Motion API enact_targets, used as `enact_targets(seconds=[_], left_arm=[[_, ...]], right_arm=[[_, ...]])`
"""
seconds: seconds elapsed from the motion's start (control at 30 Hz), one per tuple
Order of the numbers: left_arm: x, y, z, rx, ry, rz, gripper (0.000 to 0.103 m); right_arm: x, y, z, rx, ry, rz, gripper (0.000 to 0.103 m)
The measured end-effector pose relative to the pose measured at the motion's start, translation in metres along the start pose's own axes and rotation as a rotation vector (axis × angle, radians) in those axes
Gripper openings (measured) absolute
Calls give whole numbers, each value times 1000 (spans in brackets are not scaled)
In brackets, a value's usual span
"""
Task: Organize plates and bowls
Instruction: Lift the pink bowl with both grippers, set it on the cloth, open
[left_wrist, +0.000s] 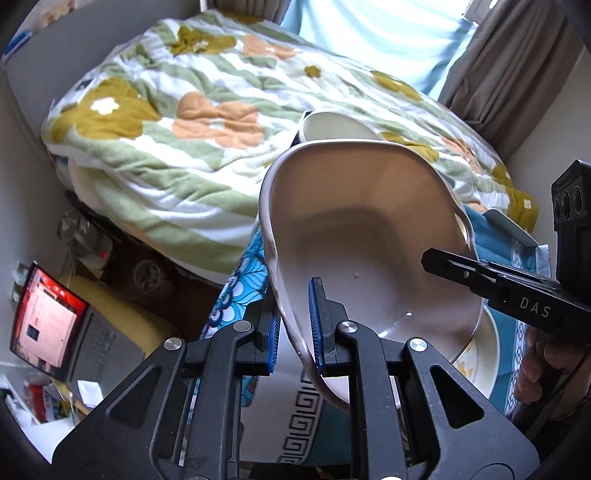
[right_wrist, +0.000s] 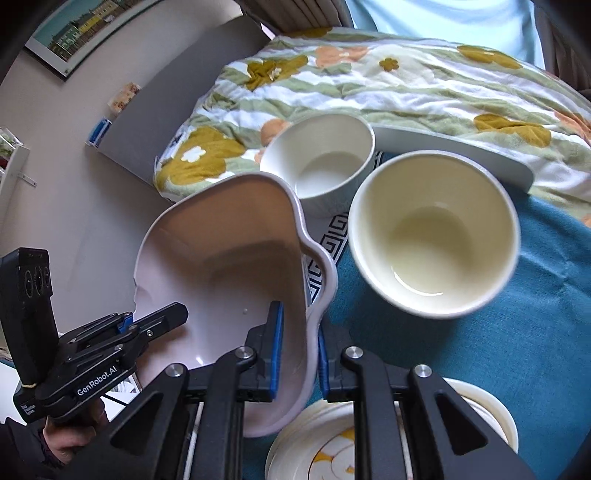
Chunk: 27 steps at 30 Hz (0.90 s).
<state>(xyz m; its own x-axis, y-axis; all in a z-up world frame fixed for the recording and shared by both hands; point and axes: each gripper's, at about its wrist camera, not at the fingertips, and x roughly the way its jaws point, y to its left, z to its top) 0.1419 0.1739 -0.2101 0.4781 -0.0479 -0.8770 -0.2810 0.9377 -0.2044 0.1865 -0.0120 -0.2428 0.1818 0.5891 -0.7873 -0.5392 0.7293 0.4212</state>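
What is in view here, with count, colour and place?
Wavy-rimmed dish: one, pinkish white, tilted above the table, held at both edges.
Bowls: two, cream; larger on the teal cloth, smaller behind it.
Plates: a stack, cream with yellow pattern, under the dish.
Tray: one, white, by the bed.
Blanket: one, green and white floral, on the bed.
Laptop: one, open, floor left.
Left gripper: shut on the dish rim.
Right gripper: shut on the opposite rim.

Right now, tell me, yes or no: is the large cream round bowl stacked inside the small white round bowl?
No, the large cream round bowl stands beside the small white round bowl on the cloth.
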Motion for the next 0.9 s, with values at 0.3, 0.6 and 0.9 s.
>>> enact_targets(seconds=[0.3, 0.6, 0.9], left_arm=[[-52, -92, -32, 84, -64, -56, 13], [-52, -227, -87, 222, -25, -173, 13], [21, -337, -123, 352, 115, -288, 13]], right_arm=[[-99, -26, -49, 29, -117, -25, 15], [-204, -93, -129, 140, -231, -134, 15], [-244, -187, -191, 343, -263, -266, 15]])
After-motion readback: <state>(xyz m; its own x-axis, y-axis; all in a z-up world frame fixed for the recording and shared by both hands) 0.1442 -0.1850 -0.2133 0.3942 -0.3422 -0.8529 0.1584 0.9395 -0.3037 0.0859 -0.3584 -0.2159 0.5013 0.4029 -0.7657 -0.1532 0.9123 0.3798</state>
